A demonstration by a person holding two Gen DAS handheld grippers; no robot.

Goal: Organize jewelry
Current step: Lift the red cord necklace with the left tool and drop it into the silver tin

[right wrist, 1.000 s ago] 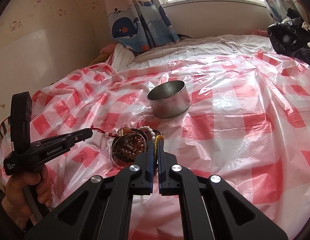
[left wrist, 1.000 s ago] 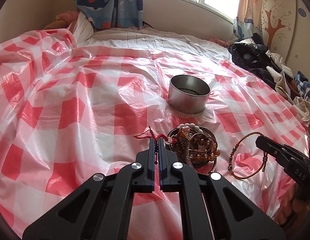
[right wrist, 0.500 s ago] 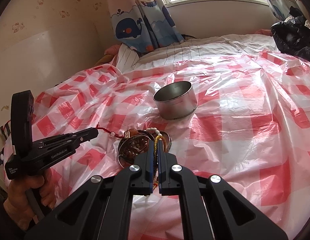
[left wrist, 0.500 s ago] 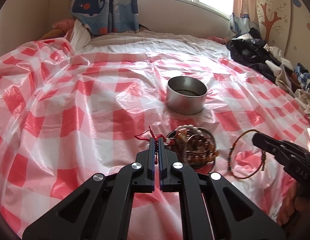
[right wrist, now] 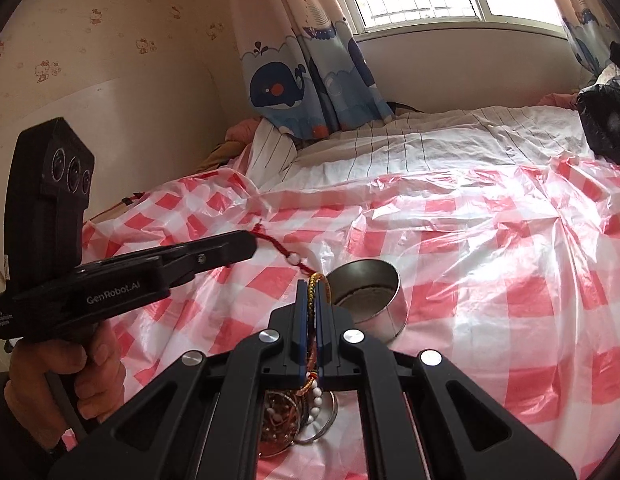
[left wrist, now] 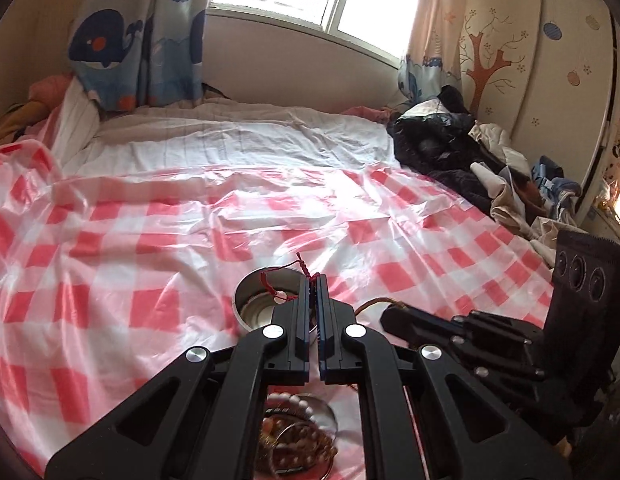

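1. The left gripper (right wrist: 252, 245), marked "GenRobot.AI", pinches a red braided cord bracelet (right wrist: 288, 257) in the air.
2. The right gripper (right wrist: 313, 290) clamps a yellow-and-red woven bracelet (right wrist: 312, 285) above the shallow dish of beads (right wrist: 282, 426).
3. The round metal tin (right wrist: 380, 304) sits on the red-checked plastic sheet (right wrist: 490, 280).

Fingers (left wrist: 298, 320) hide the blurred bead pile (left wrist: 298, 440).
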